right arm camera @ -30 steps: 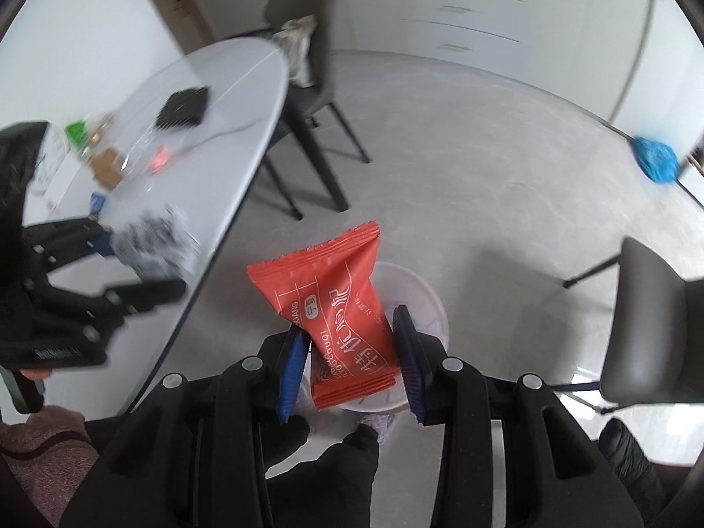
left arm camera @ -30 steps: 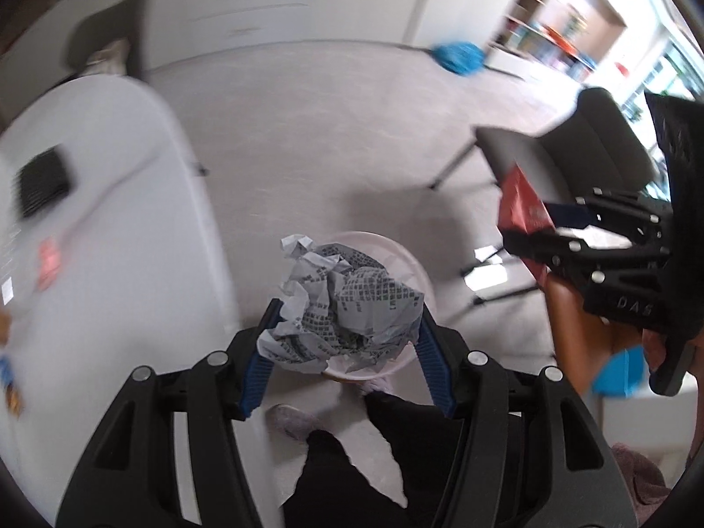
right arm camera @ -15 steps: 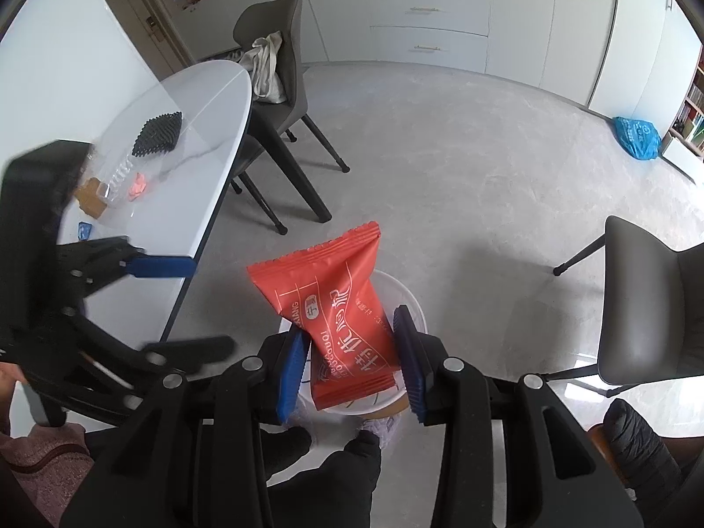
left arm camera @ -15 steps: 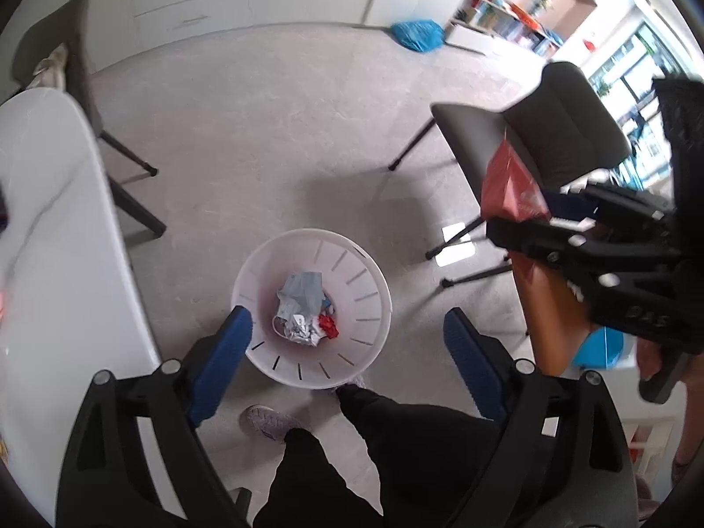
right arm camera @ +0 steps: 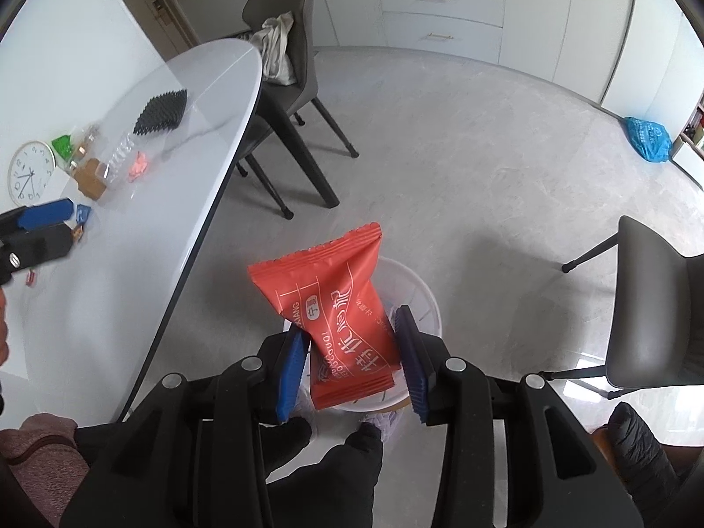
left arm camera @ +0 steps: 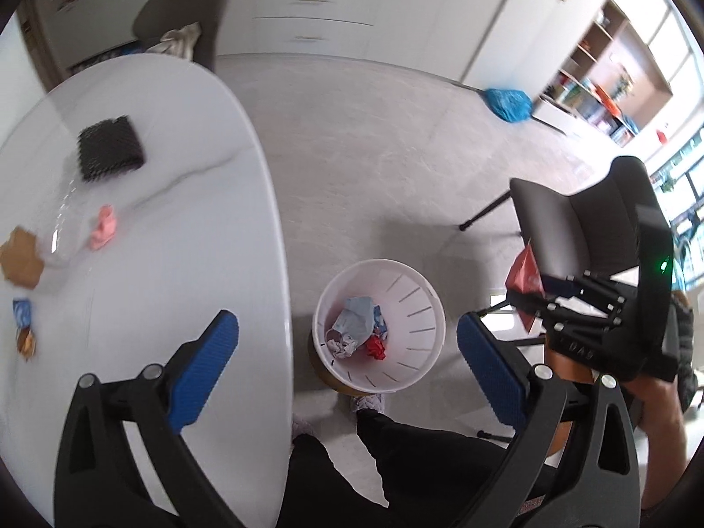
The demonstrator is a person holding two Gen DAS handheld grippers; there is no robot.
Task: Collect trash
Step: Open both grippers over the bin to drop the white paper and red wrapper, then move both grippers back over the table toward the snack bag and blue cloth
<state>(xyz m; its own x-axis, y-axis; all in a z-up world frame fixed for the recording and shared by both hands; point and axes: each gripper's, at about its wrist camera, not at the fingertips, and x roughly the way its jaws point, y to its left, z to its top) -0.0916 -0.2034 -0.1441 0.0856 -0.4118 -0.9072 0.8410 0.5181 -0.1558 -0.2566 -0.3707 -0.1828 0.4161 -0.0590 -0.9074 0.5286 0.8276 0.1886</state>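
Observation:
A white slotted trash bin (left arm camera: 422, 308) stands on the floor beside the table, holding crumpled paper (left arm camera: 352, 330) and a red scrap. My left gripper (left arm camera: 347, 361) is open and empty, its left finger over the table edge and its right finger beside the bin. My right gripper (right arm camera: 352, 352) is shut on an orange snack packet (right arm camera: 334, 308) and holds it above the bin (right arm camera: 418, 290). The right gripper and packet (left arm camera: 521, 273) also show at the right of the left wrist view.
The white oval table (left arm camera: 176, 242) carries a pink scrap (left arm camera: 103, 231), a brown piece (left arm camera: 20, 259), a clear bottle (left arm camera: 61, 229), small wrappers (left arm camera: 22, 312), a black mat (left arm camera: 110, 147) and a clock (right arm camera: 31, 176). Grey chairs (right arm camera: 281, 75) (left arm camera: 572, 220) stand nearby. My legs are below.
My left gripper opened and dropped the crumpled paper into the bin, then swung left toward the table. My right gripper still holds the orange packet over the bin.

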